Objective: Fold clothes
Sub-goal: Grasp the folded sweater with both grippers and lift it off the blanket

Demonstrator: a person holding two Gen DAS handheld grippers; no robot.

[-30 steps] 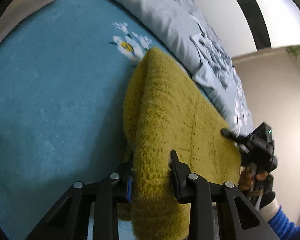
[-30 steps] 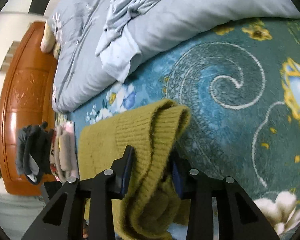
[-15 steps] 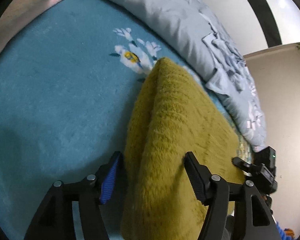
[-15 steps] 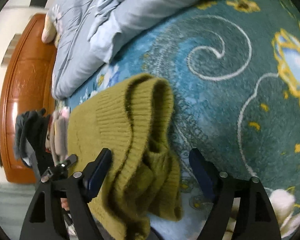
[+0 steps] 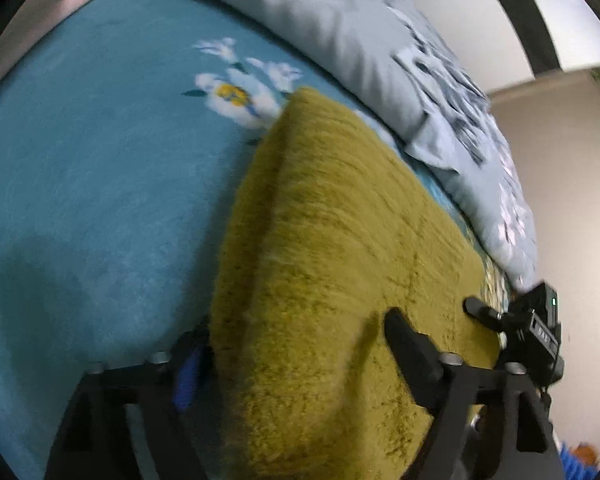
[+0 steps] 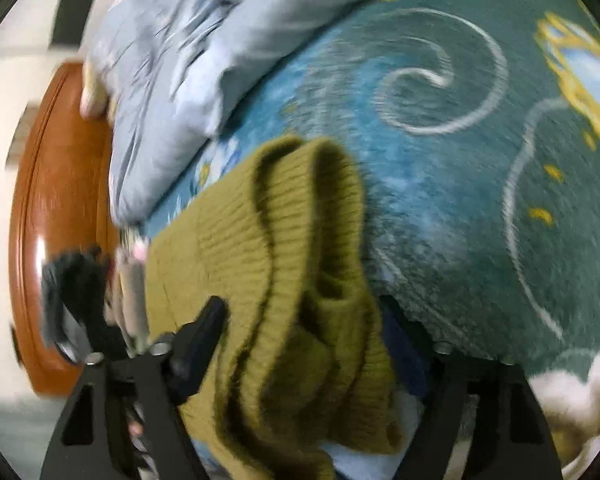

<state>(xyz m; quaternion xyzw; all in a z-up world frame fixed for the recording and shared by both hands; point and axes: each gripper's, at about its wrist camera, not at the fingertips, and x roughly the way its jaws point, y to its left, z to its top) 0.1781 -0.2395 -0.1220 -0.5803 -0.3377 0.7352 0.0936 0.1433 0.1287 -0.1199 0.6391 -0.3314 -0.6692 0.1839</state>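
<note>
left gripper — spread, released sweater | right gripper — likewise spread | sweater on blanket

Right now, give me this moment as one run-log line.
task: fold clothes | left gripper: open | right gripper: open | olive sweater: folded, between both jaws, on blue blanket

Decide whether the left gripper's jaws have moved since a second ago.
Yes. The left gripper was clamped on the mustard sweater; now its jaws stand wide apart, the sweater released.

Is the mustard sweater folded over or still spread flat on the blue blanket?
Folded. The mustard sweater shows doubled ribbed layers stacked at its edge, and the left wrist view shows a thick fold ridge lying on the blue blanket.
</note>
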